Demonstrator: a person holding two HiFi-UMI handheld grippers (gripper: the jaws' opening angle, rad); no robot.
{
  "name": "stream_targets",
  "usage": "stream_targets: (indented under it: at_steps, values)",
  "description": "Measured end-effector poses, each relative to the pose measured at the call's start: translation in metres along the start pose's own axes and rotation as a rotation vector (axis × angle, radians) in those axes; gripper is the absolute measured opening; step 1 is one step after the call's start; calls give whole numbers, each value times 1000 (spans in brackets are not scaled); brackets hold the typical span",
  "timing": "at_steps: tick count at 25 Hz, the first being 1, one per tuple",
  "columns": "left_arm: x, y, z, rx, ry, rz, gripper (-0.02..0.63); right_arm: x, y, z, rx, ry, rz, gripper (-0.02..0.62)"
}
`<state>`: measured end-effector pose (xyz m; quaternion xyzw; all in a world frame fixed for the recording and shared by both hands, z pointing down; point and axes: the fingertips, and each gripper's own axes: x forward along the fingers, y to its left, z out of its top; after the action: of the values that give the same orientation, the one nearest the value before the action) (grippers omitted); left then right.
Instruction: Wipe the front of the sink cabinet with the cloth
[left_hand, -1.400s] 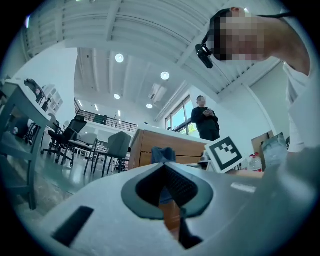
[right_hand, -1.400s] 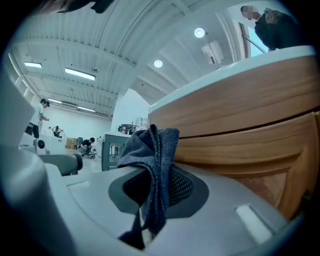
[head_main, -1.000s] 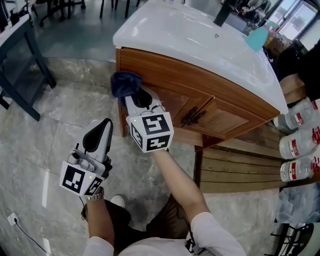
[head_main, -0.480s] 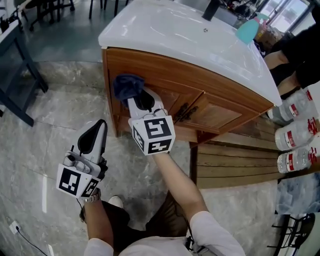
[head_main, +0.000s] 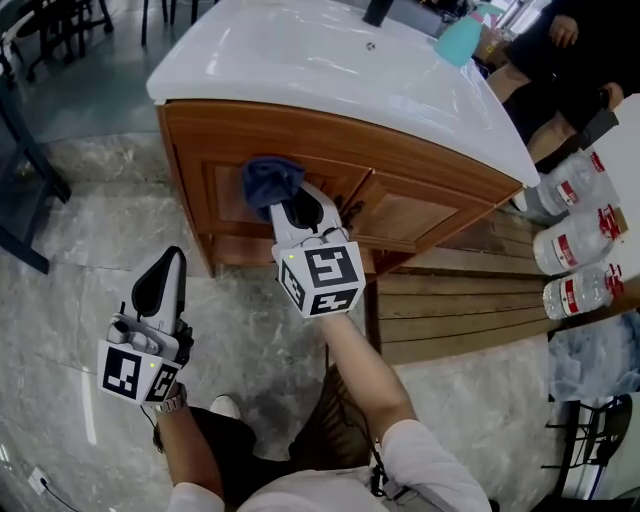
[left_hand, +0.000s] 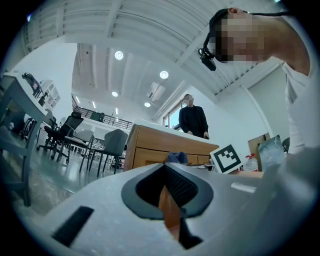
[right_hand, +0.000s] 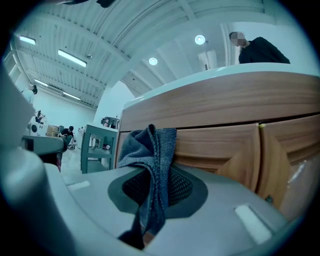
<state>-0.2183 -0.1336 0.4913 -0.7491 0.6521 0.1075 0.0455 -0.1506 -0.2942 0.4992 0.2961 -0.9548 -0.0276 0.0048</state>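
Holds the dark blue cloth (head_main: 272, 180) up against the left door of the wooden cabinet (head_main: 430, 215), clamped tight in the right gripper (head_main: 290, 200), forearm stretched forward. Keeps the left gripper (head_main: 168, 270) low over the floor (head_main: 70, 260), jaws pressed together on nothing.

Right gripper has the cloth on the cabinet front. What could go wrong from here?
1. The cloth is bunched in the right gripper, pinched by a narrow fold; drag on the wood may pull it out.
2. The dark door handles sit just right of the cloth; a sideways stroke could snag there.
3. Little cloth covers the jaw tips, so hard plastic might scrape the cabinet front.
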Motion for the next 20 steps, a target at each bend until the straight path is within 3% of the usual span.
stream_targets:
  at_steps: [20]
  values:
    - [18, -20, -13, -9, 19, -59, -3, -84, -107, 1, 0, -9, -243, 64]
